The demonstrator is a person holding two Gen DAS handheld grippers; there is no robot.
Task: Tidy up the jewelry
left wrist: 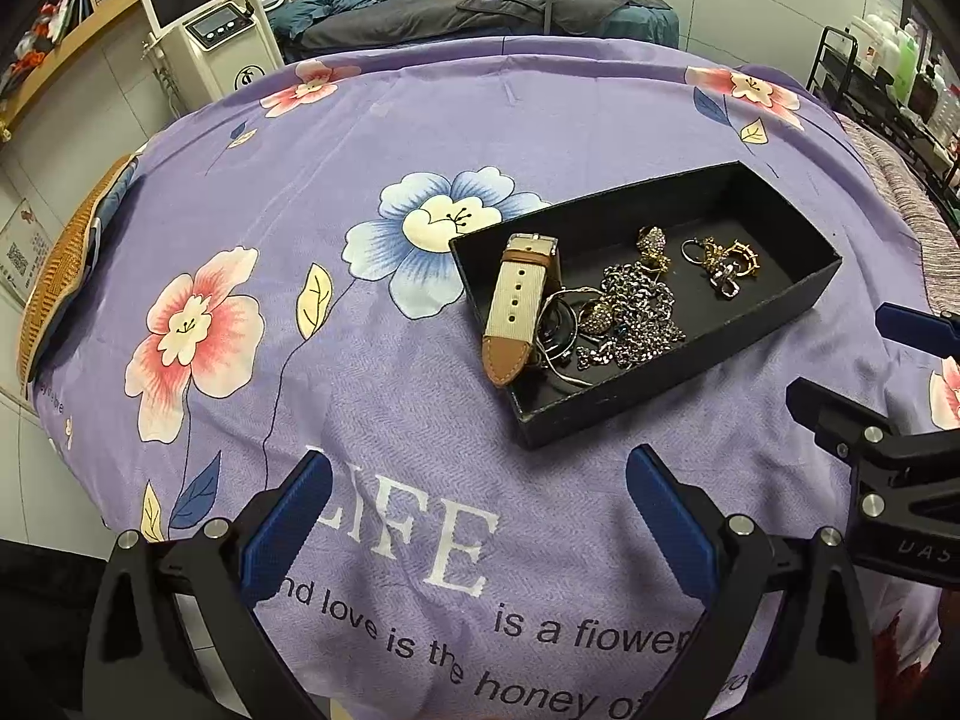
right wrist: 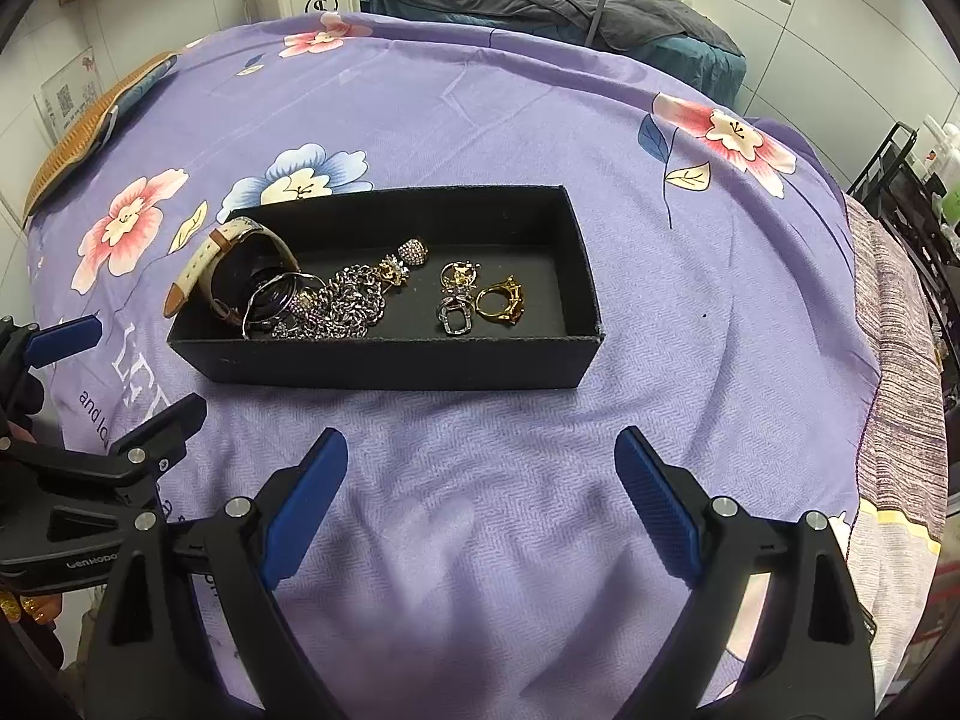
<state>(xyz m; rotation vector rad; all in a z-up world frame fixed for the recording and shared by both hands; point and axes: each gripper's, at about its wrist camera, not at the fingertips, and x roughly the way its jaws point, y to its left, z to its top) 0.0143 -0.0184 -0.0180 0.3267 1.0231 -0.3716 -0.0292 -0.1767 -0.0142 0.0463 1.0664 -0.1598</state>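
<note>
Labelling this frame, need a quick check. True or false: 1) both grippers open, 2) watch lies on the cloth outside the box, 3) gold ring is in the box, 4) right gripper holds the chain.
1) Left gripper and right gripper are open: true.
2) False: the watch sits in the box, strap leaning over its wall.
3) Gold ring in the box: true.
4) False: the chain lies in the box; the right gripper is empty.

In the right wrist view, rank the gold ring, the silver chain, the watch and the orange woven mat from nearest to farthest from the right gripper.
From the right gripper:
1. Gold ring, right part of the black box.
2. Silver chain, mid-box; close to the ring, so this pair is nearly a tie.
3. Watch, at the box's left end.
4. Orange woven mat, far left edge of the bed.
</note>
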